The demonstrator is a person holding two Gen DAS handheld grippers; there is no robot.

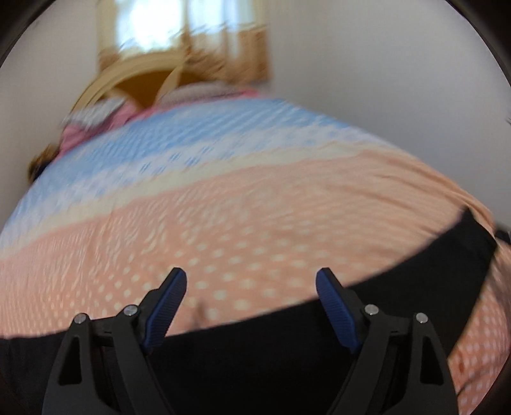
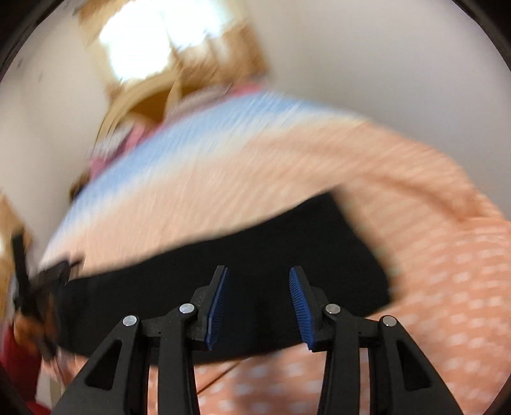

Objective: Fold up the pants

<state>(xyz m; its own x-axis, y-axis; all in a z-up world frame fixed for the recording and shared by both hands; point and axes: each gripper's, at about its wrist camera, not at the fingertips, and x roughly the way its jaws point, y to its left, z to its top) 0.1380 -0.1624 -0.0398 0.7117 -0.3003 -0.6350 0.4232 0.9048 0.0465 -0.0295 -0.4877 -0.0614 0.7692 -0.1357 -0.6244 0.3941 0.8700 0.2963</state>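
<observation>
A bedroom in a home is shown. A bed [image 1: 223, 198] is covered by a dotted bedspread [image 1: 271, 223] in peach and blue bands. At its far edge, a curved wooden headboard [image 1: 127, 79] and what may be pink pillows [image 1: 76, 131] are seen, blurred, below a bright curtained window [image 1: 166, 28] set in plain walls [image 1: 383, 64].

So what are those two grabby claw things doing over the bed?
A person is holding a gripper in each hand to fold a pair of black pants lying on a bed with a peach and blue dotted bedspread. Right now the left gripper and the right gripper are both open above the pants, with nothing held. The pictures are blurry, so how far the folding has got is hard to tell.
</observation>
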